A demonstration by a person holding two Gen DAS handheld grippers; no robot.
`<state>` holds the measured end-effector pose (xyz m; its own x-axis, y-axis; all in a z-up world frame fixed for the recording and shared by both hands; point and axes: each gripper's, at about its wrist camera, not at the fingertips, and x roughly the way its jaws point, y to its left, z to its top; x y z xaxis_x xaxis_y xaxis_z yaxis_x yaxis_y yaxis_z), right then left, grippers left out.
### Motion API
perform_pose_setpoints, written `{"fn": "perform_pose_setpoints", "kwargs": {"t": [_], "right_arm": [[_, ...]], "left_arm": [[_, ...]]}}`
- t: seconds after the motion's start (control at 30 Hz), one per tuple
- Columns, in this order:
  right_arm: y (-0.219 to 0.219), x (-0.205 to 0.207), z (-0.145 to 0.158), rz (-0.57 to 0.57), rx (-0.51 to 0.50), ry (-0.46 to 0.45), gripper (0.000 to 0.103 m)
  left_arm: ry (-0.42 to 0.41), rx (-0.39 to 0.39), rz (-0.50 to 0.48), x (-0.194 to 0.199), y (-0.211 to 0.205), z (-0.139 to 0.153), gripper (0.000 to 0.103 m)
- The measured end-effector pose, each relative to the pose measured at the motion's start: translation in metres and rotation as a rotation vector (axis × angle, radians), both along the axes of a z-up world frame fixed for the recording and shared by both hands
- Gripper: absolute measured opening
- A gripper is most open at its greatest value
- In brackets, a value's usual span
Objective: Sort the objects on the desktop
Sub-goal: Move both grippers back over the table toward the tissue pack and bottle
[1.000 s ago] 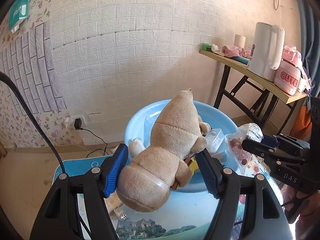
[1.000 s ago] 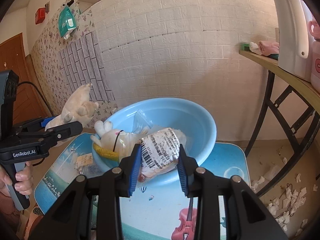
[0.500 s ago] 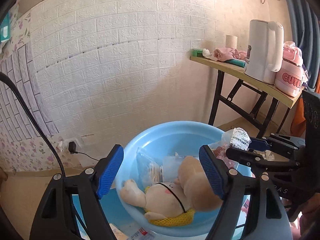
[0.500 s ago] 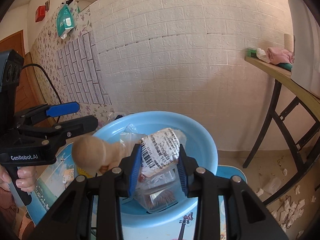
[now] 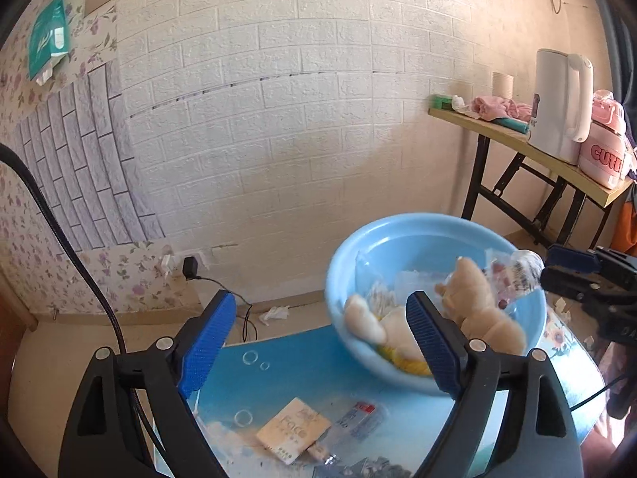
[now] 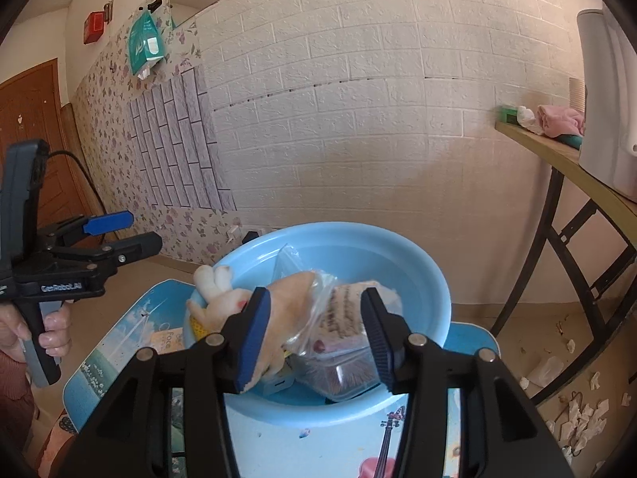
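Observation:
A light blue basin (image 5: 434, 235) stands on a small blue picture table (image 5: 302, 366); it also shows in the right wrist view (image 6: 398, 247). In it lie a tan plush bear (image 5: 477, 302), a white plush rabbit (image 6: 215, 298) and a clear snack bag (image 6: 342, 314). My left gripper (image 5: 318, 338) is open and empty, left of the basin. My right gripper (image 6: 314, 334) is open above the basin, with the snack bag lying loose between its fingers. A beige sachet (image 5: 292, 430) and a small packet (image 5: 358, 418) lie on the table.
A wooden side table (image 5: 529, 151) at the right holds a white kettle (image 5: 557, 99), a pink container (image 5: 605, 151) and a pink cloth (image 5: 497, 107). A plug and cable (image 5: 191, 269) sit at the wall. Paper scraps (image 6: 581, 418) litter the floor.
My left gripper opened and dropped the plush bear into the basin, then drew back to the left. My right gripper opened and let the snack bag go into the basin.

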<state>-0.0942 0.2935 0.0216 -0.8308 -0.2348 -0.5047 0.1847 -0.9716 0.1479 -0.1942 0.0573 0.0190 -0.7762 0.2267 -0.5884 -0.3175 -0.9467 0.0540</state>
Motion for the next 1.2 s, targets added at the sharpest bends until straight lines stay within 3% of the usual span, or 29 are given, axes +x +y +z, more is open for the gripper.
{"fn": "perform_pose_setpoints", "kwargs": {"t": [0.13, 0.2, 0.27, 0.47, 0.73, 0.9, 1.2], "right_arm": [[-0.014, 0.029, 0.001, 0.023, 0.020, 0.009, 0.049], [-0.021, 0.040, -0.001, 0.039, 0.026, 0.003, 0.061], [-0.028, 0.048, -0.005, 0.052, 0.028, -0.007, 0.066], [-0.058, 0.050, -0.038, 0.108, 0.022, -0.124, 0.067], [-0.099, 0.025, -0.080, 0.175, 0.002, -0.265, 0.068], [-0.115, 0.005, -0.091, 0.164, -0.023, -0.295, 0.090], [-0.147, -0.023, -0.103, 0.173, 0.020, -0.321, 0.092]], "left_arm": [[-0.063, -0.014, 0.050, 0.009, -0.030, -0.027, 0.087], [-0.097, -0.023, 0.073, 0.014, -0.045, -0.043, 0.087], [-0.132, -0.037, 0.090, 0.019, -0.057, -0.059, 0.087], [-0.192, -0.132, 0.095, 0.036, -0.073, -0.094, 0.087], [-0.212, -0.109, -0.023, 0.049, -0.082, -0.108, 0.087], [-0.213, -0.124, -0.114, 0.043, -0.081, -0.113, 0.087], [-0.207, -0.157, -0.191, 0.010, -0.082, -0.125, 0.087]]}}
